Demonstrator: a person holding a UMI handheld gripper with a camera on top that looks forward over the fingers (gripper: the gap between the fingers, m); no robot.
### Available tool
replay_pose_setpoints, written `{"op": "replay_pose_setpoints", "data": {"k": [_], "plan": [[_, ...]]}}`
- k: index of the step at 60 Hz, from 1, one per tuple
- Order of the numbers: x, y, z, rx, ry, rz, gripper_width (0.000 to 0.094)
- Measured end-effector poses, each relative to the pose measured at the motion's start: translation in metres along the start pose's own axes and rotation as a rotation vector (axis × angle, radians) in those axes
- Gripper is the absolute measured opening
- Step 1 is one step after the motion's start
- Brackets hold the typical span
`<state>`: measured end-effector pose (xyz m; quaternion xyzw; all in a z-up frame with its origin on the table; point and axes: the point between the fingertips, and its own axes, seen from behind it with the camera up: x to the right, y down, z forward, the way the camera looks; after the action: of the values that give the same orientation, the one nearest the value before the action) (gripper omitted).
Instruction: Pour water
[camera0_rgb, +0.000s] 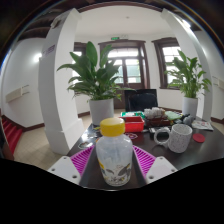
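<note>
Bottle (114, 152) btwn hand-held gripper (113, 162) fingers, upright on table (185, 158).

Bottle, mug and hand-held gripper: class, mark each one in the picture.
Bottle (113, 153): gripper view, on its clear body below the yellow cap, between the fingers.
Mug (177, 137): gripper view, on its white side wall.
Hand-held gripper (113, 163): gripper view, midway between its pink-padded fingertips.

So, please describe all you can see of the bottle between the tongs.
The bottle is small, clear plastic by its look, with a yellow cap and a pale label. It stands upright on the dark table, between the two pads of the tongs, cap still on. Whether the pads press it cannot be told. A white mug stands beyond it.
</note>
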<state>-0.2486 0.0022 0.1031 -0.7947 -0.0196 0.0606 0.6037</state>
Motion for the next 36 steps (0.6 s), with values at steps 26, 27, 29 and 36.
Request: {"op": "replay_pose_setpoints", "data": {"k": [26, 27, 29, 36], "plan": [[0.017, -0.003, 0.01, 0.006, 0.031, 0.0, 0.0467], [0.018, -0.003, 0.011, 0.005, 0.03, 0.0, 0.0466], [0.02, -0.001, 0.014, 0.005, 0.027, 0.007, 0.0467], [0.035, -0.018, 0.011, -0.015, 0.029, 0.08, 0.0466]]}}
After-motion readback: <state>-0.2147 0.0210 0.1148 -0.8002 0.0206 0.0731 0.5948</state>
